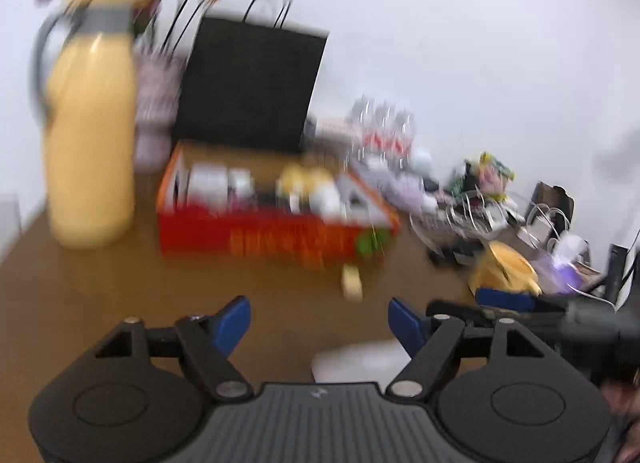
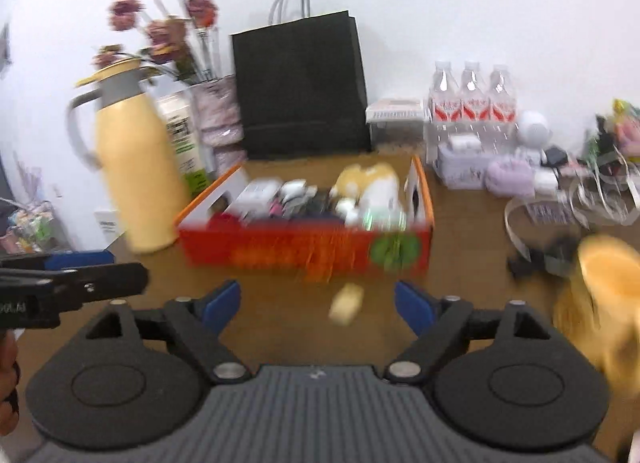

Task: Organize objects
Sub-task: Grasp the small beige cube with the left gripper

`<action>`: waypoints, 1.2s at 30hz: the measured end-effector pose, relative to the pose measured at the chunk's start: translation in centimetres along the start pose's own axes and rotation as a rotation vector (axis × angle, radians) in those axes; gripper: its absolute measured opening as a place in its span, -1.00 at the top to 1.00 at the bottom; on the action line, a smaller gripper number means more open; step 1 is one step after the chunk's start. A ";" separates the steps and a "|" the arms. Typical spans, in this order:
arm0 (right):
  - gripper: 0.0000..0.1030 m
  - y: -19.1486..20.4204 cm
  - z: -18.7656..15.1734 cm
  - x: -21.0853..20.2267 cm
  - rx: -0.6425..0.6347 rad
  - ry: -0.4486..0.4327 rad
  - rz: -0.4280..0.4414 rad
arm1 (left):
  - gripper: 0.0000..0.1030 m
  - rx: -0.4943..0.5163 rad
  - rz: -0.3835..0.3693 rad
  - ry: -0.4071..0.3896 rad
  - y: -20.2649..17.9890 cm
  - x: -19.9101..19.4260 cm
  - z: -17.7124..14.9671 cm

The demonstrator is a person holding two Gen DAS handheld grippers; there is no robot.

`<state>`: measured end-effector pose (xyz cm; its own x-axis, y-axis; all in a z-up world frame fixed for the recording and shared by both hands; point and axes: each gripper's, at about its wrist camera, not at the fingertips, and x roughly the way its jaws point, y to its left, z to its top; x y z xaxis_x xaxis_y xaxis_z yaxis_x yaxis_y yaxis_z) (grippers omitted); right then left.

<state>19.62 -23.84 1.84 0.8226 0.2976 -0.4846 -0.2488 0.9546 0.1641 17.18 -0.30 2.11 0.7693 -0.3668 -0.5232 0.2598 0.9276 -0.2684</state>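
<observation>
A red and orange cardboard box [image 1: 276, 239] [image 2: 308, 247] packed with small white, yellow and dark items sits mid-table. In front of it lies a small pale yellow block [image 1: 351, 282] [image 2: 346, 303]. My left gripper [image 1: 319, 323] stands open over bare table, nothing between its blue pads. My right gripper [image 2: 318, 305] is also open, and the block lies on the table just beyond its gap. Each gripper shows at the other view's edge: the right gripper [image 1: 520, 303] and the left gripper [image 2: 68, 283]. A yellow rounded object [image 1: 506, 267] [image 2: 600, 275] lies at the right.
A tall yellow thermos jug [image 1: 94, 143] [image 2: 134, 171] stands left of the box, with a flower vase [image 2: 216, 115] and a black paper bag [image 1: 252, 87] [image 2: 302, 87] behind. Water bottles [image 2: 472, 99], purple pouches, cables and clutter fill the right side. A white paper [image 1: 360, 359] lies near.
</observation>
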 end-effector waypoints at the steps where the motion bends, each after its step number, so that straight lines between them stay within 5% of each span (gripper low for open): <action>1: -0.75 0.1 -2.0 -1.5 0.003 0.003 0.011 | -0.45 -0.033 0.007 0.019 -0.2 -1.0 -1.6; 7: -0.75 1.2 -8.6 -9.2 -0.043 0.102 0.070 | -0.52 -0.031 0.026 0.118 -1.7 -5.3 -6.9; 14: -0.77 0.8 -8.1 -11.7 -0.051 0.036 0.045 | -0.52 0.018 0.066 0.122 -3.6 -5.2 -7.8; 20: -0.81 -0.4 -7.5 -13.1 -0.019 -0.016 0.068 | -0.62 0.078 0.023 0.104 -4.3 -3.6 -6.9; 26: -0.78 -2.9 -8.4 -7.9 0.045 0.031 -0.031 | -0.58 0.123 0.107 0.068 -3.9 2.0 -6.3; 36: -0.49 -5.0 -2.4 4.1 0.031 0.015 -0.100 | -0.43 0.188 0.016 0.089 -2.4 14.5 0.4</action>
<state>23.04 -27.39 -3.09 0.8346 0.2016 -0.5127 -0.1496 0.9786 0.1411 27.94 -7.85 -4.45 0.7219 -0.3492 -0.5974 0.3590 0.9271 -0.1080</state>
